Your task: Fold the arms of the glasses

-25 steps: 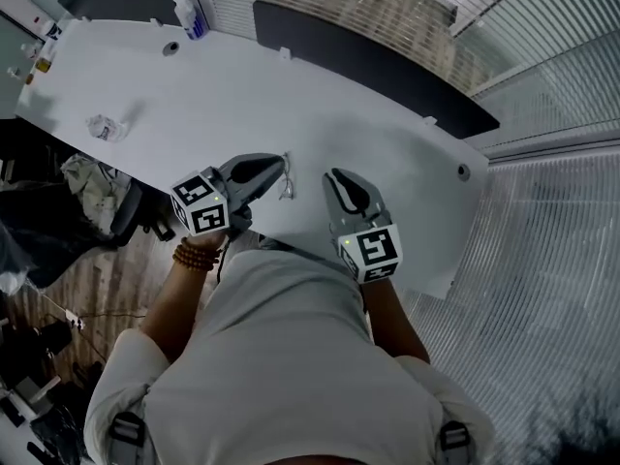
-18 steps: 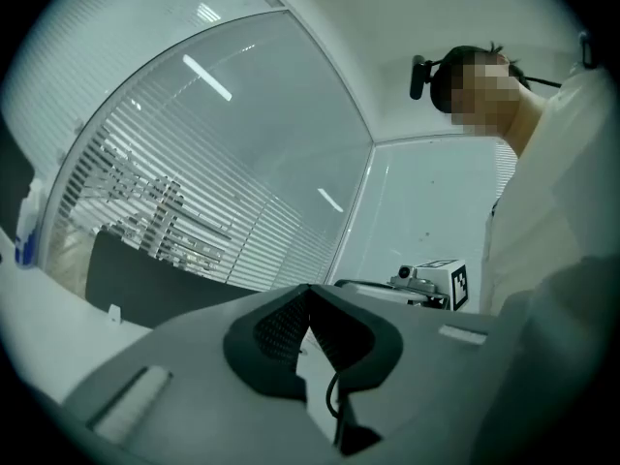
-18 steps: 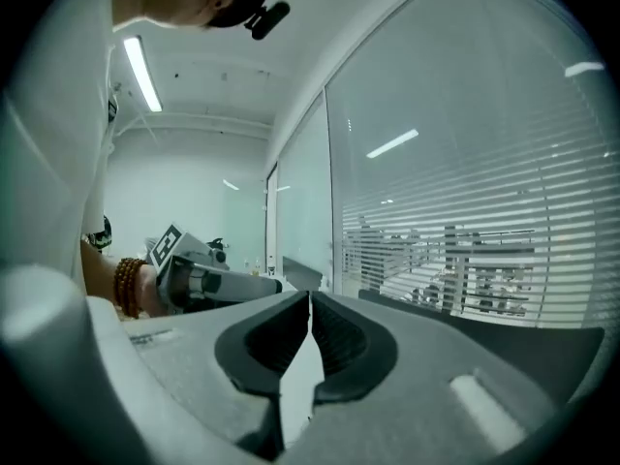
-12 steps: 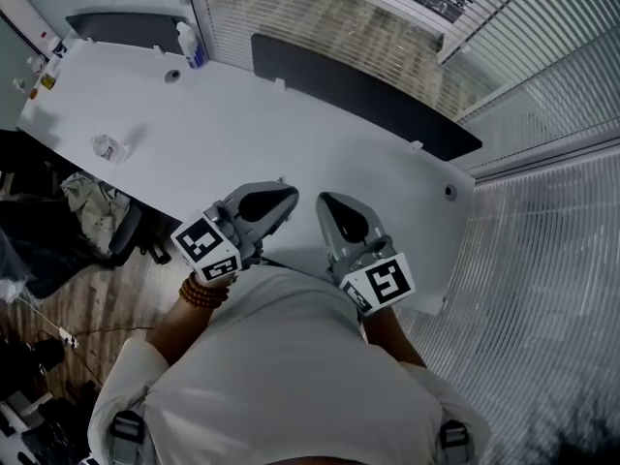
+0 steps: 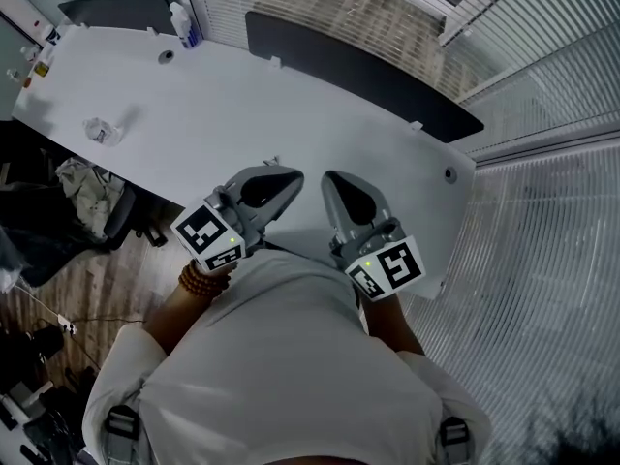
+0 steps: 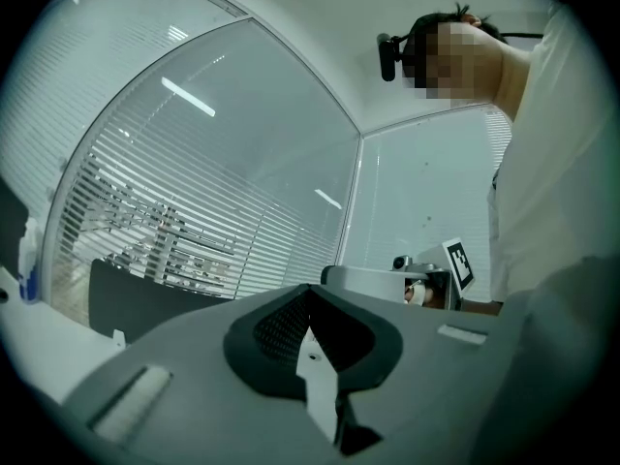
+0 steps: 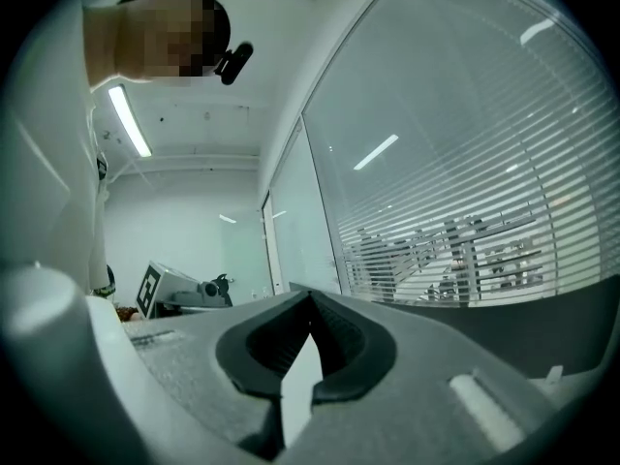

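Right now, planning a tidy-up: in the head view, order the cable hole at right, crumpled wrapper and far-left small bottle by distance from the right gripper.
From the right gripper:
1. cable hole, on the right.
2. crumpled wrapper, left, by the near edge.
3. small bottle, far left corner.

Two tongs (image 5: 294, 175) (image 5: 327, 178), one table (image 5: 223, 90), one bottle (image 5: 182, 21)

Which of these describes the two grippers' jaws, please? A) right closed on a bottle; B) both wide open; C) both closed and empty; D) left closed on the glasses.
C: the left gripper and the right gripper each show jaws pressed together with nothing between them in their own views.
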`<move>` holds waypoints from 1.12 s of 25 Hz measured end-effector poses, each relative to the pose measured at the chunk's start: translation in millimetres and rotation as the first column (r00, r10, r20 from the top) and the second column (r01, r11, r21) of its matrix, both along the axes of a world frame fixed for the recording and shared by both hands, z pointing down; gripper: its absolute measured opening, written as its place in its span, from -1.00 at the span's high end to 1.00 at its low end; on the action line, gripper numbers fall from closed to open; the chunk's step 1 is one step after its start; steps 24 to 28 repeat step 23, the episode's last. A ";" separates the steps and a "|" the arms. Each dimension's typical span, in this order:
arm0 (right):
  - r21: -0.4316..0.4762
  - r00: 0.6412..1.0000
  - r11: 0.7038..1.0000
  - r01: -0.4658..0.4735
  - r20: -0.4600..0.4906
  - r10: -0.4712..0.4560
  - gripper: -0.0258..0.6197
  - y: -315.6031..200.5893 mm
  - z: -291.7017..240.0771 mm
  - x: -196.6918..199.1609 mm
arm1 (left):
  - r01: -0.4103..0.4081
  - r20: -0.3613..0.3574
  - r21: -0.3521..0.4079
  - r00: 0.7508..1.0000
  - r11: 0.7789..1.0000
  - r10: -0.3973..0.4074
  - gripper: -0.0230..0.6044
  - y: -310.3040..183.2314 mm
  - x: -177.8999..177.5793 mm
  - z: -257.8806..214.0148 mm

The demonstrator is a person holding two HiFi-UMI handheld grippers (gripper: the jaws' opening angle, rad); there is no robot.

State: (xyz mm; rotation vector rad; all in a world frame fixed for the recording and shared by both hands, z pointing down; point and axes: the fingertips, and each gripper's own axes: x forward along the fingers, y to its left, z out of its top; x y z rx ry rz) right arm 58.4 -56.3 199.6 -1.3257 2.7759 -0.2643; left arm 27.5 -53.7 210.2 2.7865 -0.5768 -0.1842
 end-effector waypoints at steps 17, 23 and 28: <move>0.012 0.996 0.997 0.070 -0.049 -0.070 0.92 3.0 -3.3 -14.2 | 0.029 0.032 0.044 0.999 0.999 -0.030 0.94 4.7 10.5 -8.4; 0.029 0.996 0.997 0.075 -0.042 -0.074 0.92 -4.4 -3.3 -17.5 | 0.034 0.054 0.058 0.998 0.998 -0.038 0.94 -2.0 3.4 -6.7; 0.029 0.996 0.997 0.075 -0.042 -0.074 0.92 -4.4 -3.3 -17.5 | 0.034 0.054 0.058 0.998 0.998 -0.038 0.94 -2.0 3.4 -6.7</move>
